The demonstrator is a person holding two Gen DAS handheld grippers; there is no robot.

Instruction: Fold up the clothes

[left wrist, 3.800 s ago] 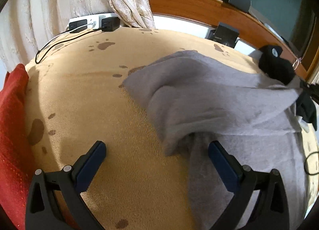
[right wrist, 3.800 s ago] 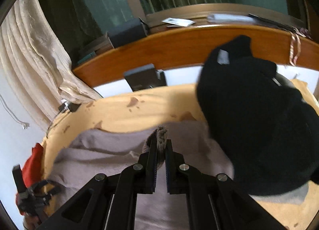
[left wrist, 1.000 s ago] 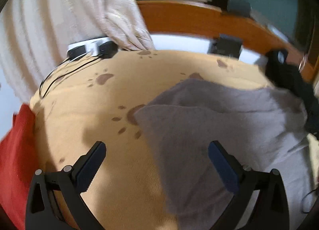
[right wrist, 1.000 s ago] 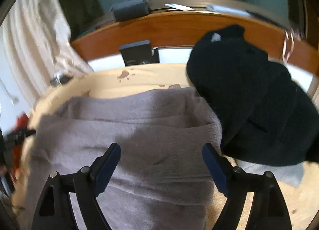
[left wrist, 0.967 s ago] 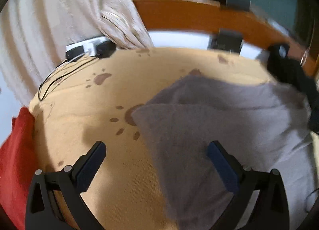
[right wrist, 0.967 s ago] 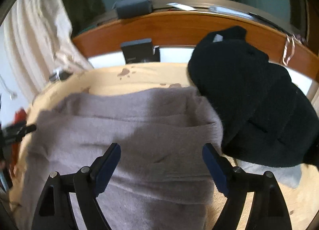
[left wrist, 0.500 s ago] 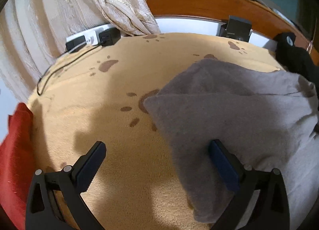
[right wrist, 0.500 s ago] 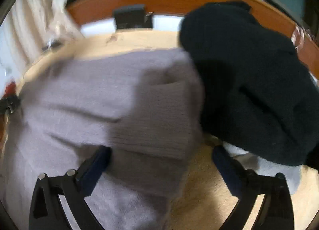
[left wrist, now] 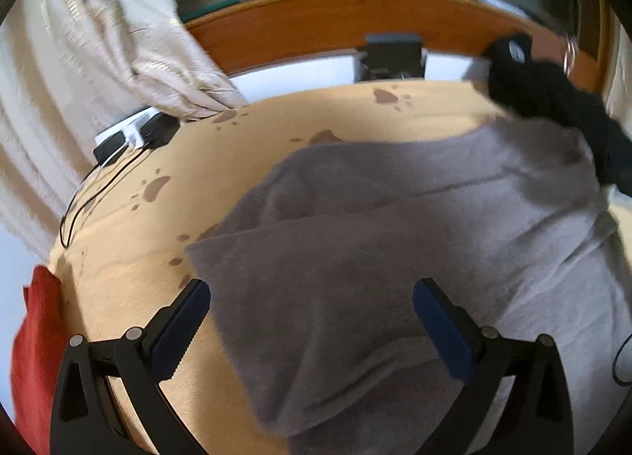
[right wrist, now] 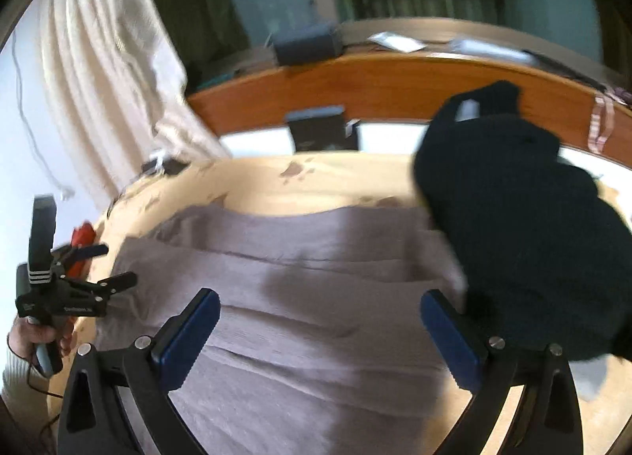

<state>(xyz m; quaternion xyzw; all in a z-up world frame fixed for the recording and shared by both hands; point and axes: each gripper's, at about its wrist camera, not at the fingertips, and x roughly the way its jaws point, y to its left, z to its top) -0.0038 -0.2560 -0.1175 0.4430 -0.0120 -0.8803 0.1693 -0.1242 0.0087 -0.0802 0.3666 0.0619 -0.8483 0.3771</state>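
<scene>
Our left gripper (left wrist: 312, 330) and right gripper (right wrist: 320, 340) hover with jaws spread wide above the folded grey sweater (right wrist: 316, 297), beside a black garment (right wrist: 525, 237)

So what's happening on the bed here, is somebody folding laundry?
Yes. A person is working with two handheld tongs over a grey sweater lying partly folded on a tan bedspread. Both the left tongs and the right tongs are wide open above the sweater, gripping nothing. A black garment lies heaped beside it near the wooden headboard, not yet folded.
</scene>
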